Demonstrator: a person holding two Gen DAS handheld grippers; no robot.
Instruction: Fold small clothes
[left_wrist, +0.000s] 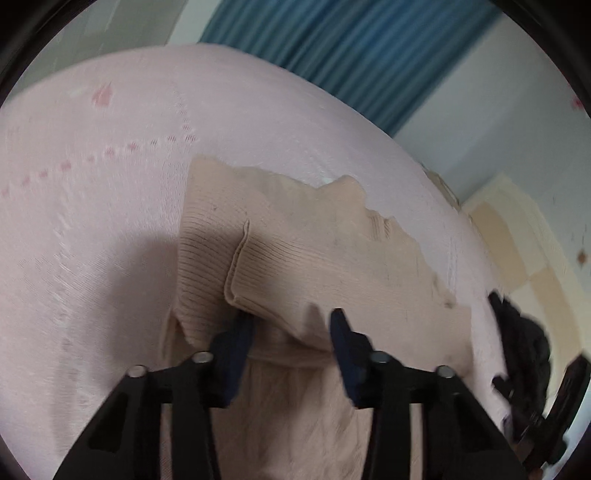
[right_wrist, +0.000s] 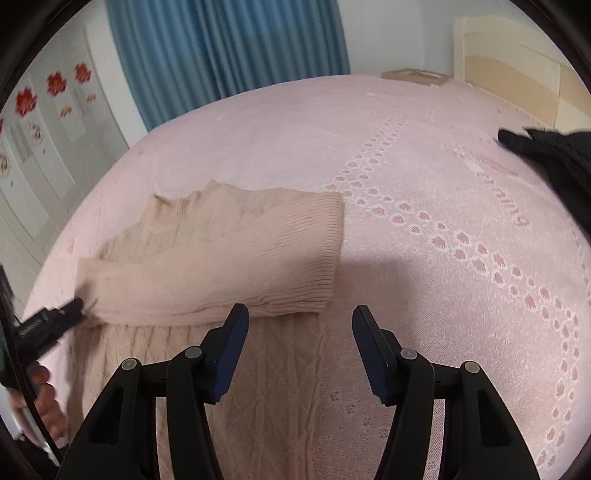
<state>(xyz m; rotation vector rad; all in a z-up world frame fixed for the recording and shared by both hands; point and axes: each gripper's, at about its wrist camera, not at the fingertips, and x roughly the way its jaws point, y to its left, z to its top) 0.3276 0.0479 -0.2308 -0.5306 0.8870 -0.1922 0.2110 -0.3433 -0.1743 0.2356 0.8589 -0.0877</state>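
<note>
Pink bedspread (right_wrist: 424, 206) fills both views, blue curtain (right_wrist: 229, 44) behind, dark clothing (right_wrist: 550, 158) off at the far edge.

Progress, as I judge it: partway. Beige knit sweater (right_wrist: 207, 258) lies flat on the bed with both sleeves folded in across the chest. One ribbed sleeve (right_wrist: 229, 273) crosses the body from my left side, cuff end near the right edge. Collar (right_wrist: 177, 210) points away from me. Hem half is unfolded toward me, so the bottom-to-top fold (maybe one more after) is left.

My left gripper (left_wrist: 291, 325) sits low at the sweater's left edge, spread apart. One finger (left_wrist: 236, 343) tucks under or against the sleeve's fold edge (left_wrist: 236, 266); can't tell if it touches. Nothing clamped that I can see.

My right gripper (right_wrist: 299, 321) hovers just short of the folded sleeve, wide apart and empty. Left finger (right_wrist: 231, 343) is over the cable-knit body, right finger (right_wrist: 369, 347) over bare bedspread just beside the sweater's right edge.
</note>
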